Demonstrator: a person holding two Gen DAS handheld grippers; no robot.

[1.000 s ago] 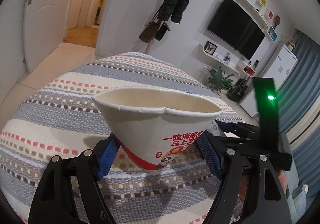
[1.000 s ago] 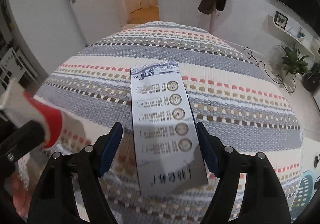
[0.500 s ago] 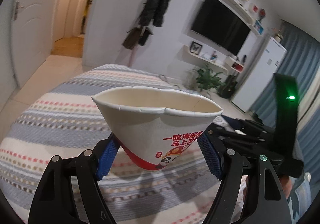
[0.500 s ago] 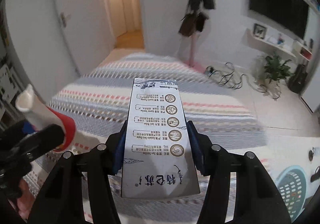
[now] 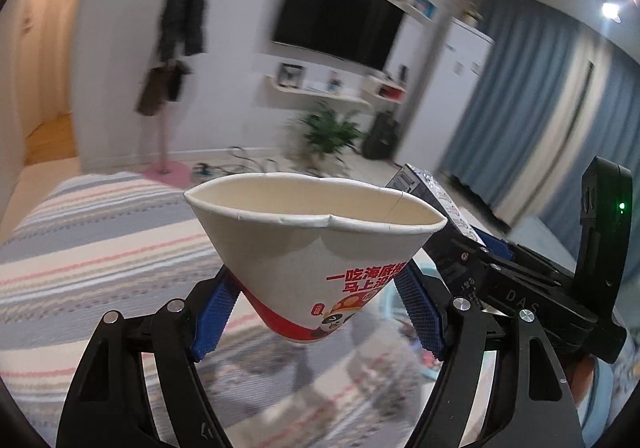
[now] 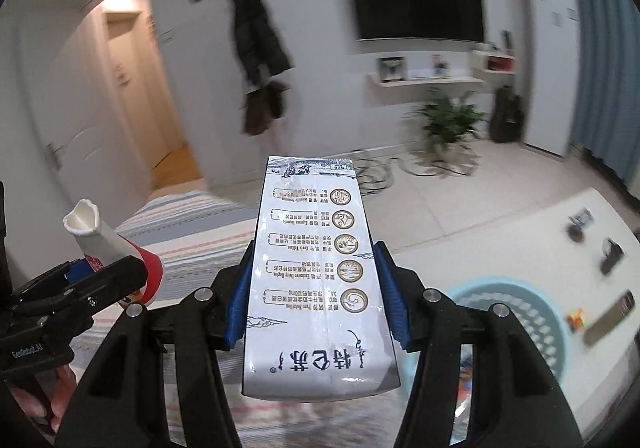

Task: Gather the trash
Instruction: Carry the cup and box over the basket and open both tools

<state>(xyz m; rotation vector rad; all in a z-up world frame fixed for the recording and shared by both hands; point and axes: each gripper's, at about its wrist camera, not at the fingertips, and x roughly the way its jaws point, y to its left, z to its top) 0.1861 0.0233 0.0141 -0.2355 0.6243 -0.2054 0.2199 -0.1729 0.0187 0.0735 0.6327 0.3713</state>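
The background is motion-blurred in both views, so the small things on the floor at the right of the right wrist view cannot be made out. The basket (image 6: 516,322) at lower right is partly hidden behind the right claw (image 6: 316,300). The cup's base is hidden in the left wrist view behind its own wall.

There is one cup (image 5: 316,248), one carton (image 6: 316,280) and one basket. Two claws show.

The left claw (image 5: 316,312) grips the cup low on its sides with both blue pads (image 5: 212,312), the squashed mouth facing up at frame centre. The right claw is clamped on the carton, whose long axis runs along the fingers, its far end toward the top of the frame. Both are held above the striped bed (image 5: 80,248).
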